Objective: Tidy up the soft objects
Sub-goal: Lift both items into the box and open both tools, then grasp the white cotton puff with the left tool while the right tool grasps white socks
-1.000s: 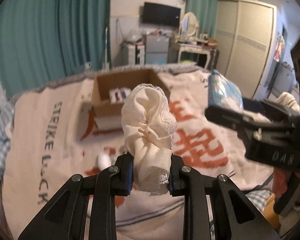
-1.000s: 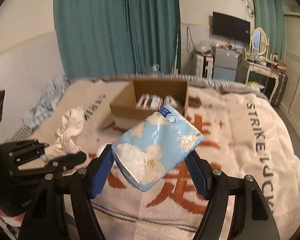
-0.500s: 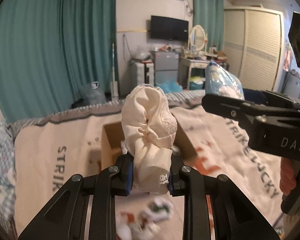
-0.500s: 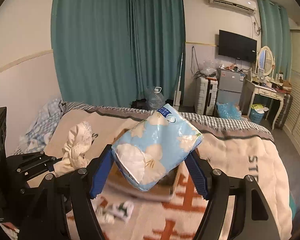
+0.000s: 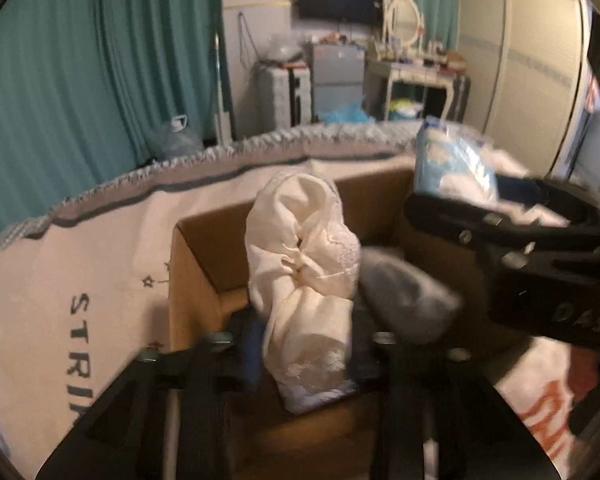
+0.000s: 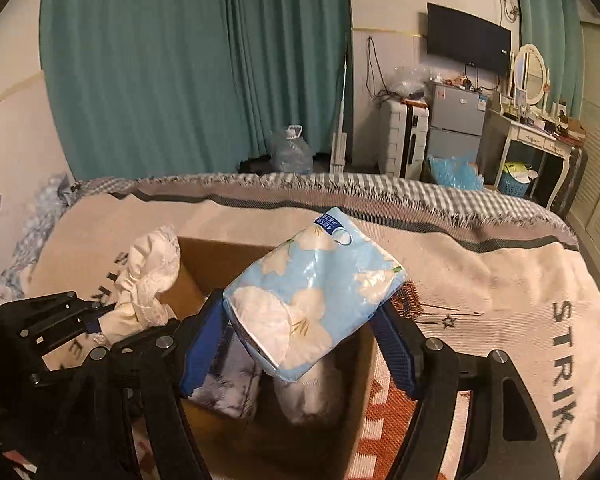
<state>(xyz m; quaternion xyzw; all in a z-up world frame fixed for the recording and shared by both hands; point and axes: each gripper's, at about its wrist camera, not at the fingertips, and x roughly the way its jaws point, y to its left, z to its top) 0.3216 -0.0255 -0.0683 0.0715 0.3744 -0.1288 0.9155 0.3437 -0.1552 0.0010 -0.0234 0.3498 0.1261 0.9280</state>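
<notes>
Cloth bundle [image 5: 304,276], cream with lace trim, is standing upright between the closed fingers of the left gripper [image 5: 300,352], its long axis rising away from the jaws; it is hanging over the near left part of the open cardboard box [image 5: 196,264], so the drop lies straight below and slightly ahead; tissue pack [image 6: 312,300], blue with white flowers, is sitting pinched across its width in the right gripper [image 6: 300,344], its long axis tilting up to the right; it is hovering above the box's middle, over two soft rolled items [image 6: 304,392] already lying inside; both grippers are working side by side, the left one being nearer the box's left wall [image 6: 188,280]; box is resting on the printed blanket [image 6: 500,300]; judging from this, either release would land inside.
</notes>
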